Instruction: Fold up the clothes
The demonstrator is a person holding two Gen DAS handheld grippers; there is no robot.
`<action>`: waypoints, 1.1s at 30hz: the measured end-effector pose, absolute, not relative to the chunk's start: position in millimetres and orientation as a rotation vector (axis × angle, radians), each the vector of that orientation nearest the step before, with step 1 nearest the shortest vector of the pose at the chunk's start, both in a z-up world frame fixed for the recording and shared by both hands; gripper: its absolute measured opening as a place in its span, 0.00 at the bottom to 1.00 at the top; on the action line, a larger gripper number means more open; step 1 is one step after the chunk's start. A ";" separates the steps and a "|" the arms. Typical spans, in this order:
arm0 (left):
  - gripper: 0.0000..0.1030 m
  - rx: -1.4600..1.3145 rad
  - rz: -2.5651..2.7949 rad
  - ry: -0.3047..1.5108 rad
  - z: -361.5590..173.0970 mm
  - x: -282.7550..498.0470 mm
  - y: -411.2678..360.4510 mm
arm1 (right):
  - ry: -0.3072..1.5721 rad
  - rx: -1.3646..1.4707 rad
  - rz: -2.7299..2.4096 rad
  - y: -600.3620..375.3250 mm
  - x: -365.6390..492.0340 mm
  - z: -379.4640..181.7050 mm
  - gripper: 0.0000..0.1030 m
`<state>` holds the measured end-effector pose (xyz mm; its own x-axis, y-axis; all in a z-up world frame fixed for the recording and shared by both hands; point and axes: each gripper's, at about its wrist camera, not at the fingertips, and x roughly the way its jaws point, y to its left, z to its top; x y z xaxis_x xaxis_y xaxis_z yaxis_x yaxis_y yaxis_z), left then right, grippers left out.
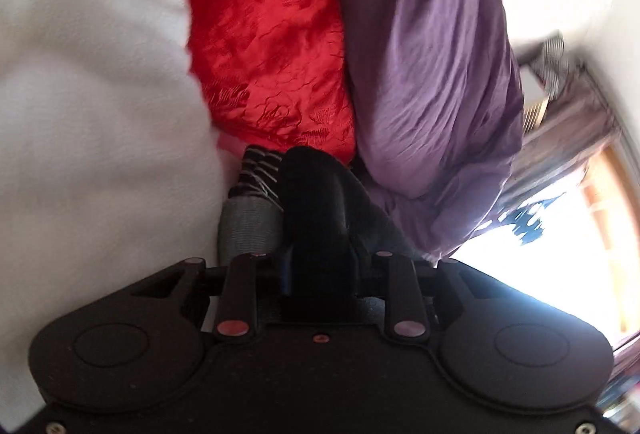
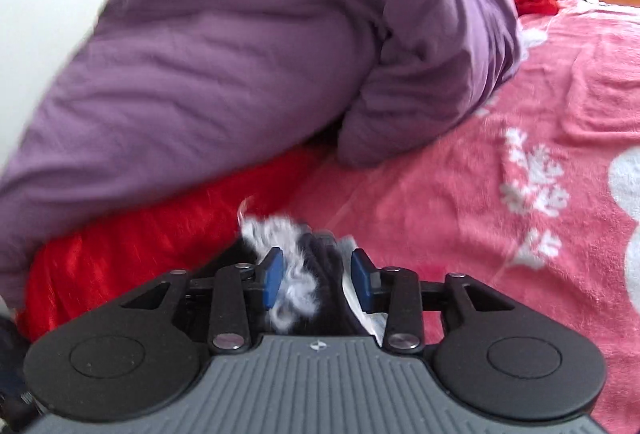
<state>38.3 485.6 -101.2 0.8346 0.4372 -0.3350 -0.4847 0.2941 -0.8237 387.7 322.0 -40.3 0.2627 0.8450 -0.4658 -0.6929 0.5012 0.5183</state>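
Note:
In the left wrist view my left gripper (image 1: 276,190) is shut on a black-and-white striped garment (image 1: 258,170); one black finger (image 1: 316,202) lies over it and a grey ribbed cuff (image 1: 248,226) shows below. A white cloth (image 1: 92,114) fills the left of that view. In the right wrist view my right gripper (image 2: 316,270) has its blue pads (image 2: 274,274) pressed on a bunch of the same black-and-white fabric (image 2: 296,262), held just above the bed.
A bulky purple duvet (image 2: 240,46) lies on a red satin cover (image 2: 132,242); both also show in the left wrist view as duvet (image 1: 432,74) and cover (image 1: 272,46). A pink blanket with white flowers (image 2: 500,194) spreads to the right. A bright window (image 1: 560,234) is at right.

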 end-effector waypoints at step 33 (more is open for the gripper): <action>0.69 -0.941 0.316 -0.042 -60.7 63.7 441.6 | 0.720 -0.054 0.842 197.0 270.3 20.7 0.64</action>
